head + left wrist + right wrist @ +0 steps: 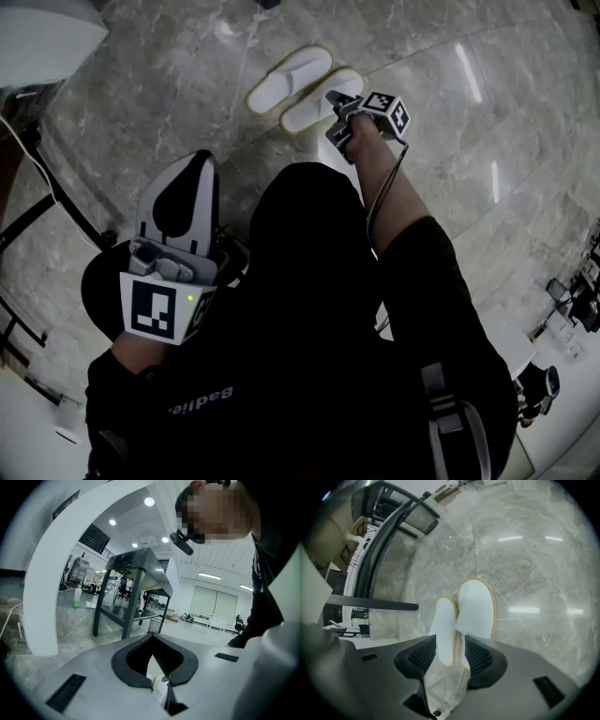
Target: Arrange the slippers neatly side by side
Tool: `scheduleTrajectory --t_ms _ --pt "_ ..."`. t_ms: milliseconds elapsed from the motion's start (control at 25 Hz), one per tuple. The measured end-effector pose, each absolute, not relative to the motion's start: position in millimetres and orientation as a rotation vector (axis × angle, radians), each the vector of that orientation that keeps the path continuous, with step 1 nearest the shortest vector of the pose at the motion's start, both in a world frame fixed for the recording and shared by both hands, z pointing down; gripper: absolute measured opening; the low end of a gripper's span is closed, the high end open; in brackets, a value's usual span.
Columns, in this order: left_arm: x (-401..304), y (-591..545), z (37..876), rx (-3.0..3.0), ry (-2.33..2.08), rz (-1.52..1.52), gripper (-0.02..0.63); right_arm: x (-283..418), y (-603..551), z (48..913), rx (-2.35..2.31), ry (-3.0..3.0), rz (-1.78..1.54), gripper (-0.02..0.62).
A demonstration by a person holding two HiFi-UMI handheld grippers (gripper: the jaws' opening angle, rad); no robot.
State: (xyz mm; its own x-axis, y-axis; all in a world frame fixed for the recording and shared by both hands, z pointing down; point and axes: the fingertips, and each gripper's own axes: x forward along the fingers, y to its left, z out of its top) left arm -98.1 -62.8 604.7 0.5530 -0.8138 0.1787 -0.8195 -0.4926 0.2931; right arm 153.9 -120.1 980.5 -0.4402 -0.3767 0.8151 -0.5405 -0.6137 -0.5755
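Observation:
Two white slippers with tan edging lie side by side on the marble floor, the left slipper (289,79) and the right slipper (319,101) touching along their length. My right gripper (336,111) reaches out to their near ends and stands open. In the right gripper view its jaws straddle the heel of the left slipper (445,632), beside the right slipper (477,609), with the pads (423,656) apart from it. My left gripper (187,173) is held close to the body, shut and empty, its tips (152,660) aimed out across the room.
A white piece of furniture (42,37) and dark cables (37,169) sit at the far left. A dark metal table (136,573) and a white curved arch (47,583) stand in the room. Small equipment (562,300) lies at the right.

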Motion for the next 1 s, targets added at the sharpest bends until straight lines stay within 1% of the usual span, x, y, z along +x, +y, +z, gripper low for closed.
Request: scheduleTrajectory --t_ms 120,240,400,560,720,840,920,1000 --pt "-81.2 -75.8 588.8 2.501 -1.297 -0.009 -0.014 168.9 -114.1 904.8 1.605 -1.446 2.096 0.170" --pt "-66.9 -82.8 557.9 2.518 -1.287 -0.008 -0.014 177.7 -112.8 792.3 1.692 -1.647 1.911 0.170" --pt "-61.3 -78.2 485.3 2.508 -1.303 0.033 -0.014 165.7 -97.5 634.9 1.859 -1.953 1.569 0.169" --pt "-48.3 -67.4 374.1 2.559 -1.247 0.054 -0.014 140.9 -65.5 484.6 1.971 -2.130 1.238 0.169" --pt "-35.1 -43.3 248.0 2.651 -1.182 0.096 -0.014 111.8 -25.1 331.1 1.911 -2.257 0.854 0.167" --pt "-23.4 -15.7 159.3 2.696 -1.150 0.141 -0.014 104.1 15.6 227.2 1.847 -2.319 0.703 0.165" --pt "-20.4 -0.2 104.3 2.741 -1.136 0.167 -0.014 102.0 37.5 164.3 1.833 -2.373 0.636 0.130" --pt "-22.8 12.2 57.0 2.813 -1.124 0.173 -0.014 100.5 52.9 110.2 1.836 -2.428 0.545 0.120"
